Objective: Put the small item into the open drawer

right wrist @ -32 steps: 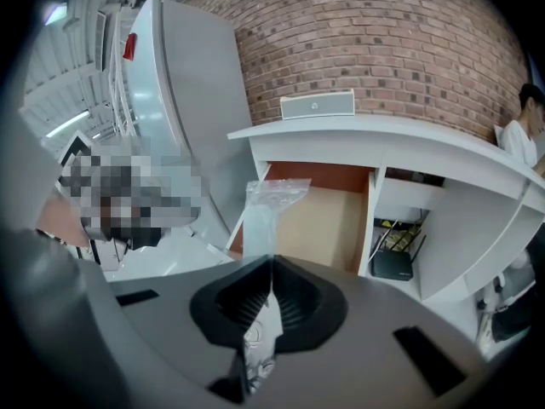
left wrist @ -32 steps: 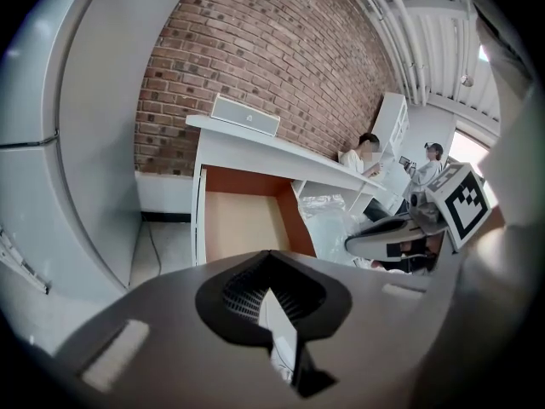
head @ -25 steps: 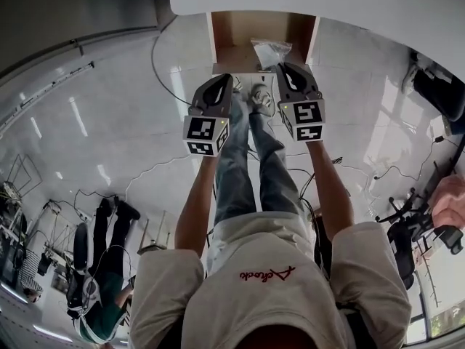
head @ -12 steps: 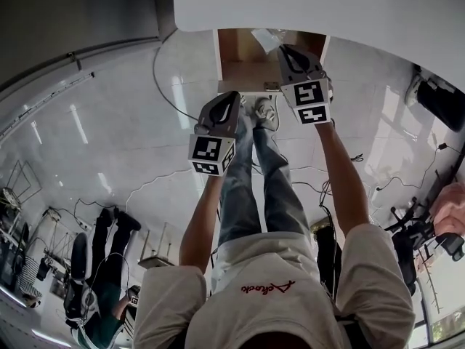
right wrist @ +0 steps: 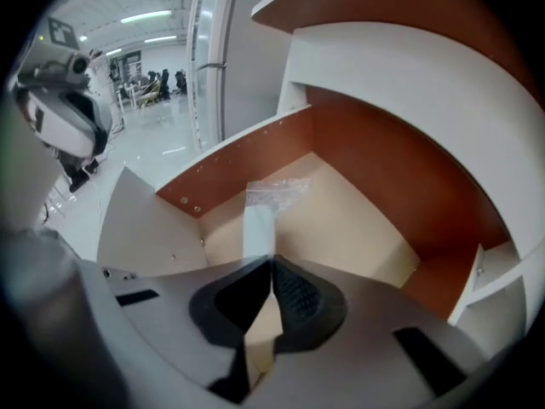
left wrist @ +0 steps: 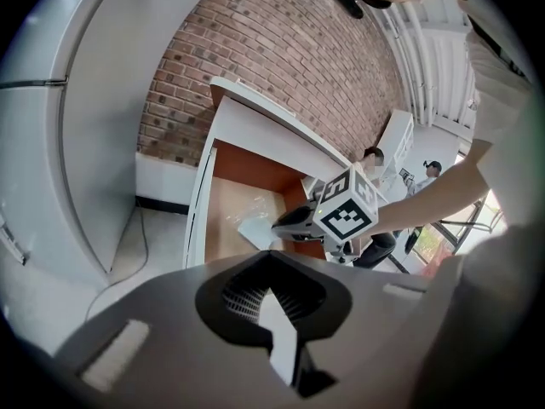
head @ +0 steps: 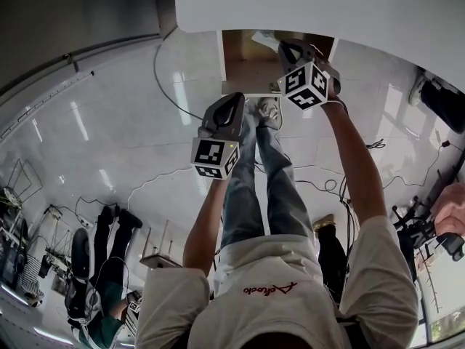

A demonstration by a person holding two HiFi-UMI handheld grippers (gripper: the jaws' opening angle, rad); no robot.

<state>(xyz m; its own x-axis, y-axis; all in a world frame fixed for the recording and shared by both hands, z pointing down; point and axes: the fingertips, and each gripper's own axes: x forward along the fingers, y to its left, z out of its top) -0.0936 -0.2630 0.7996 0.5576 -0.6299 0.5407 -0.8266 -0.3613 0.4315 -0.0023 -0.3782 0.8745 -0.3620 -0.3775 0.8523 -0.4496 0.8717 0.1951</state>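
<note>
The small item is a flat clear plastic packet (head: pixel 265 39) (right wrist: pixel 258 216). My right gripper (head: pixel 285 48) (right wrist: pixel 271 267) is shut on its lower end and holds it over the open drawer (head: pixel 243 67). That drawer has a tan floor (right wrist: pixel 358 237) and red-brown walls. In the left gripper view the packet (left wrist: pixel 258 226) hangs beside the right gripper (left wrist: pixel 298 221), above the drawer (left wrist: pixel 223 207). My left gripper (head: pixel 231 102) (left wrist: pixel 271 262) hangs lower, short of the drawer front, shut with nothing in it.
The drawer slides out from under a white desk top (head: pixel 327 6). A brick wall (left wrist: pixel 281 58) stands behind it. A cable (head: pixel 161 75) lies on the glossy floor at the left. The holder's shoes (head: pixel 269 111) stand before the drawer. A seated person (head: pixel 94 297) is lower left.
My right gripper has carried the packet forward from the drawer's front edge to over its inside and turned a little. The left gripper has dropped back slightly and stays shut.
</note>
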